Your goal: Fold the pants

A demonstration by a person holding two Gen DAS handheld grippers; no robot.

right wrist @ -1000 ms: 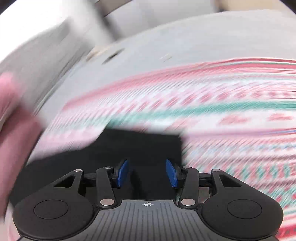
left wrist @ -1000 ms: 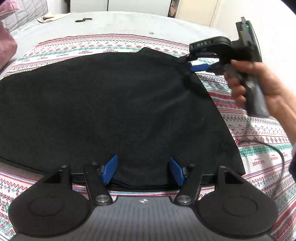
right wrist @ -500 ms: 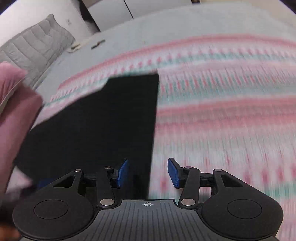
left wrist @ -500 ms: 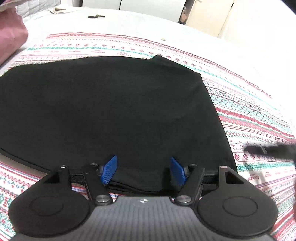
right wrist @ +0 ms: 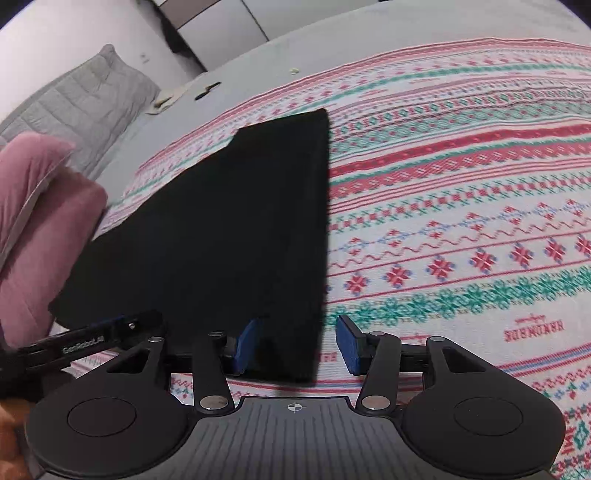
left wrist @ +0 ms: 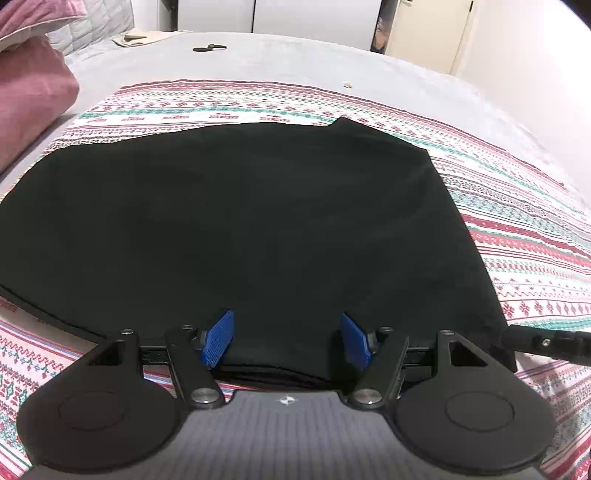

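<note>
Black folded pants lie flat on a patterned blanket. My left gripper is open at their near edge, and the fabric's fold runs between the two blue pads without being pinched. A finger of my right gripper pokes in at the pants' near right corner. In the right wrist view the pants stretch away to the left. My right gripper stands open astride their near right corner, the left pad over black cloth and the right pad over blanket. The left gripper shows beside it.
A pink cushion and a grey quilted pillow lie to the left. Beyond the blanket is grey bedsheet with a small black object on it. White cupboard doors stand behind the bed.
The right gripper has come from the pants' far right corner to their near right corner, next to the left gripper. The hand holding it has left the left wrist view. The left gripper stayed put.
</note>
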